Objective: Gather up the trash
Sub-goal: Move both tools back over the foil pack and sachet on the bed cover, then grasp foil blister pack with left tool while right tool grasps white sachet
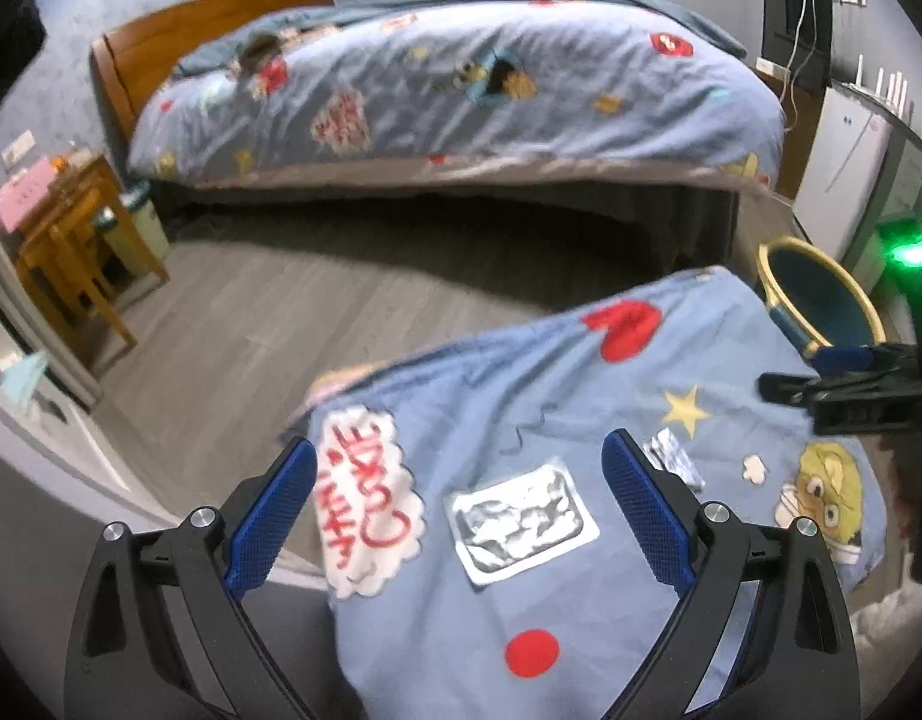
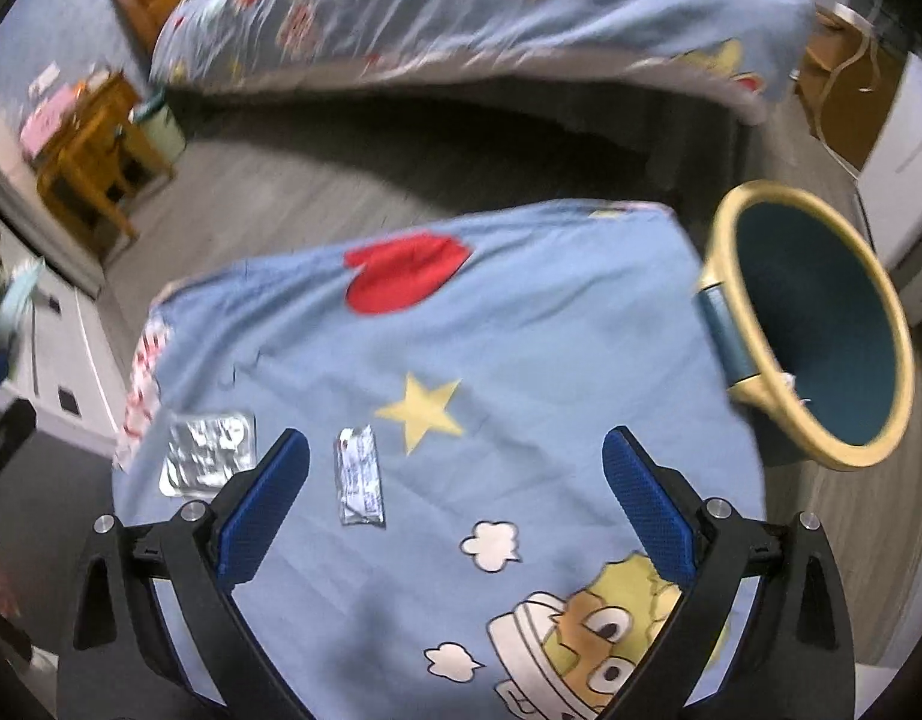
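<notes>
Bedroom, blue cartoon sheet (image 2: 461,330) over low surface. Right gripper (image 2: 455,498) spread wide, empty, above foil sachet (image 2: 359,477); left gripper (image 1: 458,507) likewise over foil blister pack (image 1: 520,522). Both near star print (image 2: 425,411): light, thin, crinkly, slippery; best pinched by edges.

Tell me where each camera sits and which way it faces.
Left wrist: rides the open left gripper, looking down over a blue printed cloth at a foil blister pack; the right gripper shows at the right edge.
Right wrist: rides the open right gripper, looking at a foil sachet and a yellow-rimmed bin.
Shared: cloth, pack, sachet, bin, bed.
</notes>
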{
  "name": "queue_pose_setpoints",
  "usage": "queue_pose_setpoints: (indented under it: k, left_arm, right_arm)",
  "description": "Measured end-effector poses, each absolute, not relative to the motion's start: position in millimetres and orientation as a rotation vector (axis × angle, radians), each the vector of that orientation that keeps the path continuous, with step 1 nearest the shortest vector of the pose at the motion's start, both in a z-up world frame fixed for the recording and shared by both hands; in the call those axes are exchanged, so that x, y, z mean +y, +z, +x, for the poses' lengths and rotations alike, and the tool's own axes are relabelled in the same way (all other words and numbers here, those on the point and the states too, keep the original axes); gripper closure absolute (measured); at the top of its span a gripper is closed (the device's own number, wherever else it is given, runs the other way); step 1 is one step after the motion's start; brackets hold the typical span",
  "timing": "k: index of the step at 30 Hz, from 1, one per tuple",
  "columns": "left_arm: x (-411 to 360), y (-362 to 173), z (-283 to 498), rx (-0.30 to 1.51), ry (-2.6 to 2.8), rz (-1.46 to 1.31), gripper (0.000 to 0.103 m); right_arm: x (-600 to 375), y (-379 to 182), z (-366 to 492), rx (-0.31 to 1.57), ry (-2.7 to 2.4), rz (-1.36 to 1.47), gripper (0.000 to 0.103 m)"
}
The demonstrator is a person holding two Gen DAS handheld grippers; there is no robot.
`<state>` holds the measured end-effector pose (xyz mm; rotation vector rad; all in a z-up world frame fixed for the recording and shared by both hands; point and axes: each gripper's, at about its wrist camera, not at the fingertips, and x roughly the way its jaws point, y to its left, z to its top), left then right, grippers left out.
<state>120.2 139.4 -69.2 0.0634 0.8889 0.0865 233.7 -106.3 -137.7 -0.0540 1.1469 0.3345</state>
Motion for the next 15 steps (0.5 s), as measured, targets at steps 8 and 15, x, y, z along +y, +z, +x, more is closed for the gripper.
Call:
queue_pose_setpoints:
  k: [8,15]
  left_arm:
    - [141,-84,132,0.945,0.076,0.025,0.008]
    - [150,-99,145,0.997,0.096,-0.034,0.008]
  right_arm:
    - [-72,-178,227,1.215,0.452,-0.195,0.045]
    - [-53,-202,225,1.253,0.527,-0.261,0.057]
